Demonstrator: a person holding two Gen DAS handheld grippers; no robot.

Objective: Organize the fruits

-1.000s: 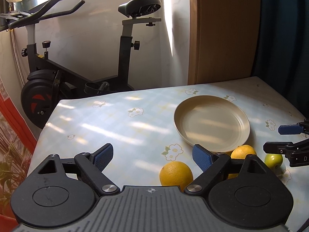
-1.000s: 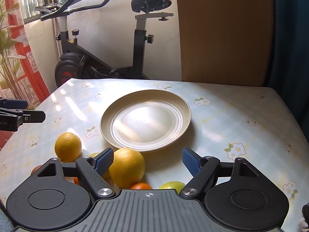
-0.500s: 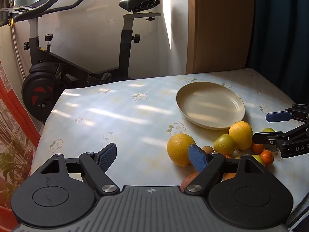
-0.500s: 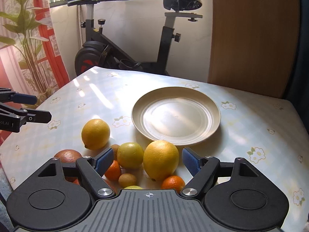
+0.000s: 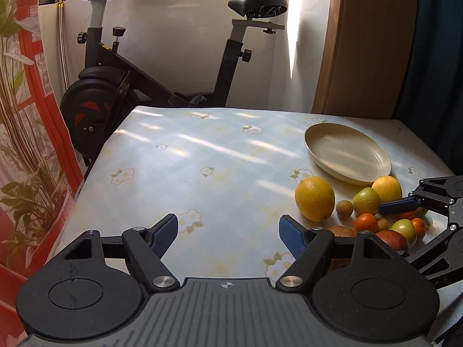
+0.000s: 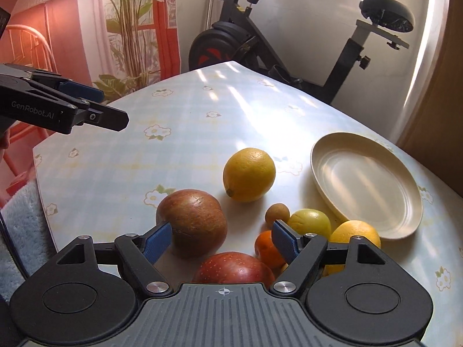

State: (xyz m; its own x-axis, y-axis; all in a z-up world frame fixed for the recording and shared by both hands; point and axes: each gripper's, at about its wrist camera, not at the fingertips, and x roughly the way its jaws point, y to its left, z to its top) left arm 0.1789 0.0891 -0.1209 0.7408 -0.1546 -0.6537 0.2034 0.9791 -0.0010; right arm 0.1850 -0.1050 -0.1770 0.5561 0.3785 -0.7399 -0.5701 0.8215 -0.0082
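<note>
**Fruit heap by an empty plate, both grippers closing on nothing**

The tabletop wears a pale blue checked cloth with small white flowers, striped by sunlight. Beyond its far edge stand an exercise bike, a white wall, a wooden panel and a red curtain with leaf print.

The left gripper hovers over bare cloth, its jaws wide and closing, with nothing between them. The fruits lie ahead to its right: a large lemon nearest, then smaller green and orange pieces, and the cream plate beyond them.

The right gripper hangs just above the heap, jaws half-wide and closing; a brown, russet fruit sits between the pads, seemingly untouched. A red apple below it is partly cut off by the gripper body. Behind the right finger, a tangerine, a green fruit and an orange are partly hidden.
</note>
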